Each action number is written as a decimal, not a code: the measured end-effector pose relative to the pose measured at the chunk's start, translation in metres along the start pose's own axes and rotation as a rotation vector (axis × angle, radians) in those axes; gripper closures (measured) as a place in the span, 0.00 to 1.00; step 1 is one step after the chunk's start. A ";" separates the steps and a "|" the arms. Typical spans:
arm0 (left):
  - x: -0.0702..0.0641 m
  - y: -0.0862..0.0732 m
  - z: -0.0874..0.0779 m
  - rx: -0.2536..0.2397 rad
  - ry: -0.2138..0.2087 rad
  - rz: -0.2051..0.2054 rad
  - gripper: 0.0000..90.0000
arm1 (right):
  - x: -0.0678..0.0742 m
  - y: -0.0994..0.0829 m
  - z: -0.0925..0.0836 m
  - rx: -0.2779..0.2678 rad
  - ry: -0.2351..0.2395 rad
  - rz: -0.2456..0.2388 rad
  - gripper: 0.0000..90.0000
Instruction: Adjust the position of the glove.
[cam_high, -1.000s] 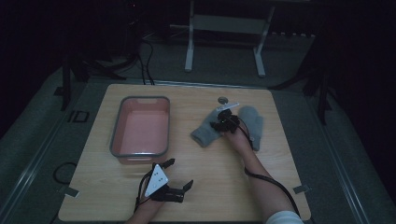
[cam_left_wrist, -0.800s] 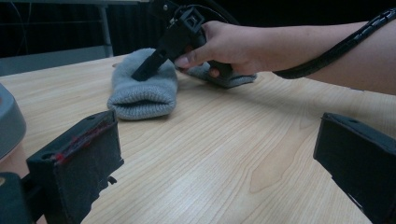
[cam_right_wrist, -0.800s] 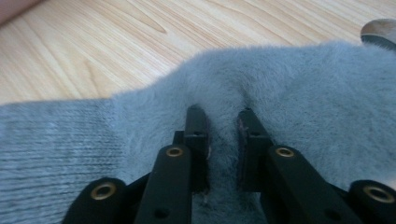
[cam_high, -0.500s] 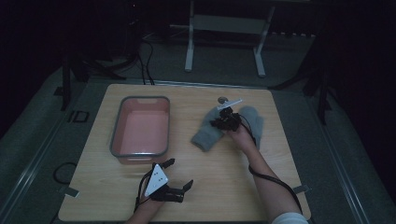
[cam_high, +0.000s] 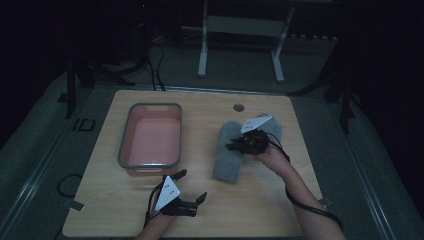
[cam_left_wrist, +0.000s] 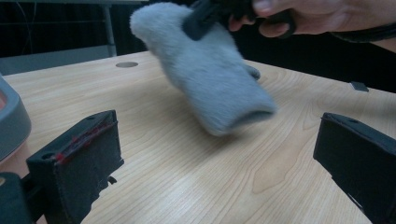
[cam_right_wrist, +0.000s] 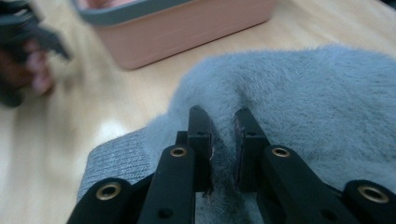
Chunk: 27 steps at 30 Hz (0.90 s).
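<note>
On a pale wood-grain table (cam_high: 125, 210) in a dark room, my right gripper (cam_high: 239, 145) pinches a fuzzy grey mitten (cam_high: 227, 160) at three o'clock from the pink, grey-rimmed tub (cam_high: 150, 162), while my left gripper (cam_high: 192, 187) rests agape at six o'clock.

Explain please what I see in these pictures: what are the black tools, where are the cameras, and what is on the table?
A person sits at a wooden table and holds a hand tool with two black jaws in each hand. One camera looks down from above; one more rides on each tool and looks along its jaws. On the table stands a pink tray with a grey rim. The right gripper has pinched a grey fuzzy mitten and holds it lifted, as the left gripper view shows. A second grey mitten lies behind the hand. The left gripper rests near the table's front edge, jaws wide apart, holding nothing.
</note>
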<state>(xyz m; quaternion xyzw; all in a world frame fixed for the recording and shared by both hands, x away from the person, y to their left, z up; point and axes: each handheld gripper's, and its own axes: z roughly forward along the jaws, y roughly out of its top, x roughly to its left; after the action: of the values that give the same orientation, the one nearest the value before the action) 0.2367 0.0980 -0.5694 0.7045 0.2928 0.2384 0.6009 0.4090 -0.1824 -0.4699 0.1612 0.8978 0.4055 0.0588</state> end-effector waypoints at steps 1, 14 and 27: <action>0.000 0.000 0.000 0.000 0.002 0.000 0.01 | 0.000 0.000 0.000 0.000 0.000 0.000 0.89; 0.000 0.000 0.000 0.003 0.000 0.007 0.01 | 0.005 -0.032 0.029 0.089 0.118 -0.043 0.88; -0.001 0.000 0.000 0.002 -0.008 0.009 0.01 | -0.010 -0.051 0.047 0.132 0.122 -0.011 0.36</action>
<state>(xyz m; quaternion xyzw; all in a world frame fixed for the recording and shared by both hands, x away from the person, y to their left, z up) 0.2362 0.0977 -0.5694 0.7073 0.2875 0.2379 0.6004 0.4169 -0.1837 -0.5399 0.1348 0.9253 0.3545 -0.0046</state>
